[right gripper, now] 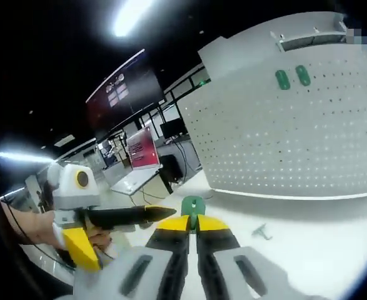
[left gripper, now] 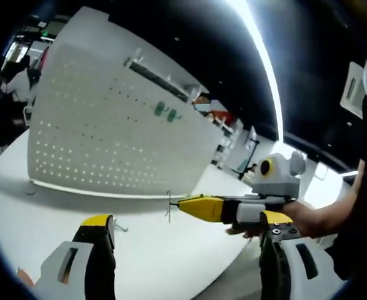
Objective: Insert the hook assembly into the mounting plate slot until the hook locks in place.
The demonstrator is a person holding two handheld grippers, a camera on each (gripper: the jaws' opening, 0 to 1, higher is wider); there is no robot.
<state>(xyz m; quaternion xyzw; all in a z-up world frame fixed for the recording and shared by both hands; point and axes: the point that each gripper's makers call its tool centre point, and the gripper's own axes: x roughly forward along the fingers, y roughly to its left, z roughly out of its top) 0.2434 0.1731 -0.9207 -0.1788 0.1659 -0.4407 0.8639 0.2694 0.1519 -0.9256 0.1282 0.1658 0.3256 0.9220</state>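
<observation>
Right gripper [right gripper: 193, 220] jaws clamped on small green plastic hook [right gripper: 192, 206], left gripper [left gripper: 186, 228] jaws apart, white perforated mounting plate [left gripper: 102, 134] ahead on white counter [left gripper: 170, 262]

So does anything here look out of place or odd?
One small thing: a loose metal hook lies flat on the white table, off the pegboard. Two green hooks are mounted. The right gripper pinches another green hook; the left gripper is open.
</observation>
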